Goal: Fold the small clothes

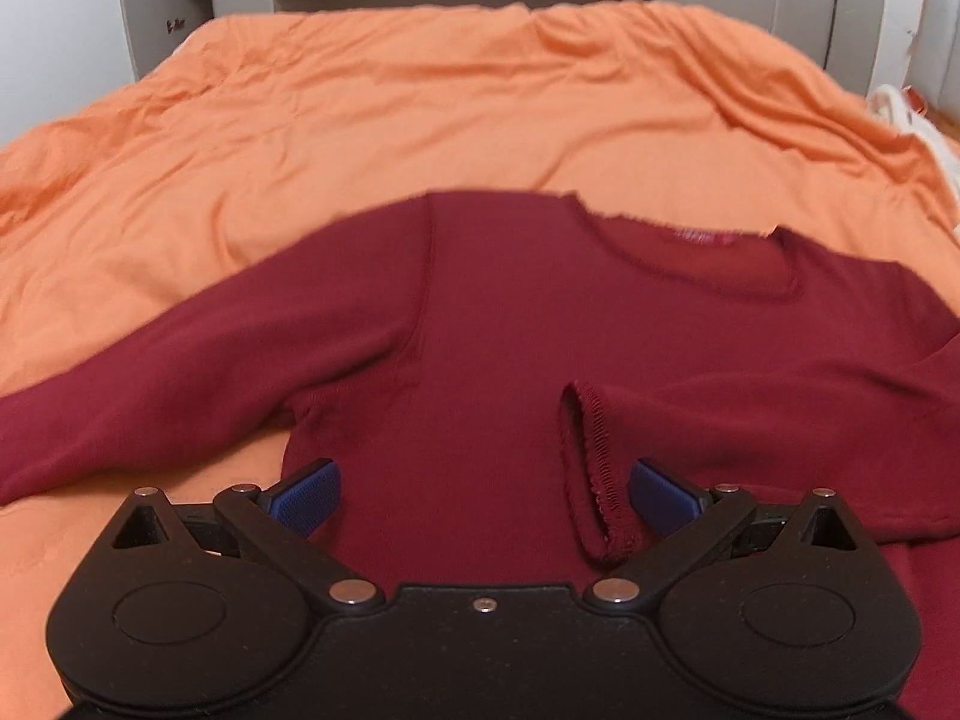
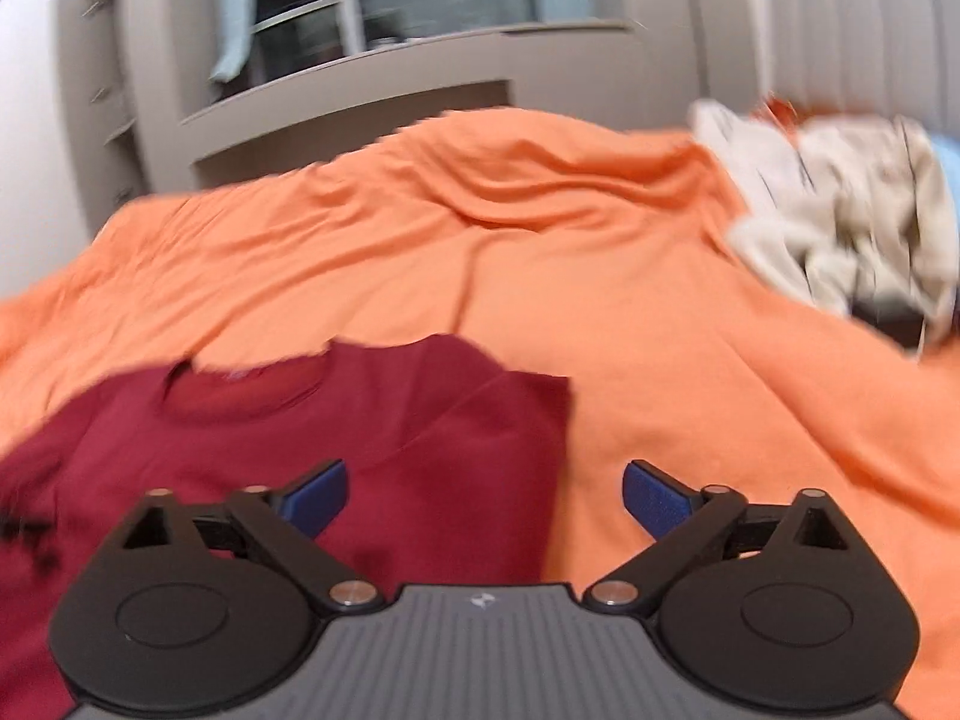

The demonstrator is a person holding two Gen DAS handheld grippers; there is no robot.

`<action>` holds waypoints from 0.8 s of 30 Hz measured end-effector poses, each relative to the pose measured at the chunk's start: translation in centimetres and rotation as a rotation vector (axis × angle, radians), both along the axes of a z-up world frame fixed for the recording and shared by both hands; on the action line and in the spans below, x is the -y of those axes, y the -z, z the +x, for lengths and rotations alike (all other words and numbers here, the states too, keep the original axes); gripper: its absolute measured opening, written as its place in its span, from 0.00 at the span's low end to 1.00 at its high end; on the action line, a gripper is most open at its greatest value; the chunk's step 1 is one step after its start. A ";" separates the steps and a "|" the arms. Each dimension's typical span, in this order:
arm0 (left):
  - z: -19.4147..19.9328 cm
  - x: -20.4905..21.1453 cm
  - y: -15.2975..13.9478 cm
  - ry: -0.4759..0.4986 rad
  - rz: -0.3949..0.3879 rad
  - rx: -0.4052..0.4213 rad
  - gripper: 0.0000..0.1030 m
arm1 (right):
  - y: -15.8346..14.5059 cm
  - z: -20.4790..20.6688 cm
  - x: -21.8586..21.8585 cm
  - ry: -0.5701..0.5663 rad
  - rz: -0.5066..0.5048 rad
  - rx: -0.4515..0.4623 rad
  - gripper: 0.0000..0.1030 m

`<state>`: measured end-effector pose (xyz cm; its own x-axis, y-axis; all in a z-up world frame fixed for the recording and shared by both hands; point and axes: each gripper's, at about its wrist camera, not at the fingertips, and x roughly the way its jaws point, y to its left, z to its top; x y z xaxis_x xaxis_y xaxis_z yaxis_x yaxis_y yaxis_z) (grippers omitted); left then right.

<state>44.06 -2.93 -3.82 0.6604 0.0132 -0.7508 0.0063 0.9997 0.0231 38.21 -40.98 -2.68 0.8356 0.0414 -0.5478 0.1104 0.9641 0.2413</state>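
Over wrinkled orange bedding (image 1: 420, 120), both claws (image 1: 483, 495) (image 2: 485, 498) gape above a fine-knit maroon sweater (image 1: 510, 330).

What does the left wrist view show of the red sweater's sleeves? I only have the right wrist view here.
Observer: The right sleeve is folded across the red sweater, its cuff on the chest.
Reviewer: And the other sleeve?
Observer: The left sleeve lies stretched out on the orange bedcover.
Reviewer: Is the left hand-held gripper holding anything?
Observer: No. The left hand-held gripper is open above the sweater's lower body.
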 end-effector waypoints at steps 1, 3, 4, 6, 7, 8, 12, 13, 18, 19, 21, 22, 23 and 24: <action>-0.1 -0.1 0.1 -0.003 -0.004 -0.010 0.99 | 0.5 0.5 0.6 0.013 0.040 -0.011 0.82; -0.2 -0.4 0.4 -0.011 -0.008 -0.029 0.99 | 1.2 1.4 1.6 0.017 0.103 -0.032 0.70; -0.3 -0.5 0.5 -0.015 -0.009 -0.040 0.99 | 1.7 1.7 2.1 0.017 0.122 -0.038 0.63; -0.5 -0.6 0.8 -0.015 -0.017 -0.056 0.99 | 2.0 2.0 2.7 0.018 0.132 -0.045 0.22; -0.6 -0.7 0.8 -0.014 -0.020 -0.058 0.99 | 2.0 1.8 3.0 0.018 0.141 -0.037 0.17; -0.7 -0.7 0.9 -0.013 -0.021 -0.058 0.99 | 2.0 2.0 3.1 0.019 0.150 -0.024 0.11; -0.8 -0.6 1.0 -0.005 -0.017 -0.057 1.00 | 1.0 1.6 3.3 0.048 0.123 0.025 0.08; -0.9 -0.6 1.1 -0.001 -0.014 -0.056 1.00 | 0.8 1.6 3.3 0.049 0.114 0.025 0.08; -1.0 -0.3 1.2 0.009 0.001 -0.050 1.00 | 1.0 1.2 2.8 0.032 0.081 -0.030 0.20; -1.0 -0.3 1.2 0.009 0.000 -0.049 1.00 | 0.8 0.7 2.6 0.023 0.053 -0.037 0.25; -1.0 -0.3 1.2 0.008 -0.004 -0.050 1.00 | 0.1 -0.8 2.0 -0.002 -0.034 -0.049 0.52; -1.0 -0.3 1.2 0.007 -0.009 -0.051 1.00 | -0.3 -1.7 1.7 -0.014 -0.077 -0.045 0.54; -0.9 -0.4 1.2 0.006 -0.013 -0.052 1.00 | -0.7 -2.8 1.4 -0.031 -0.117 -0.047 0.59; -0.9 -0.3 1.2 0.006 -0.014 -0.053 1.00 | -1.0 -3.6 1.2 -0.045 -0.144 -0.054 0.65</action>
<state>43.11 -2.60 -5.05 0.6199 -0.0015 -0.7846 0.0135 0.9999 0.0087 34.60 -42.16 -1.65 0.8040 -0.0036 -0.5947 0.0749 0.9926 0.0953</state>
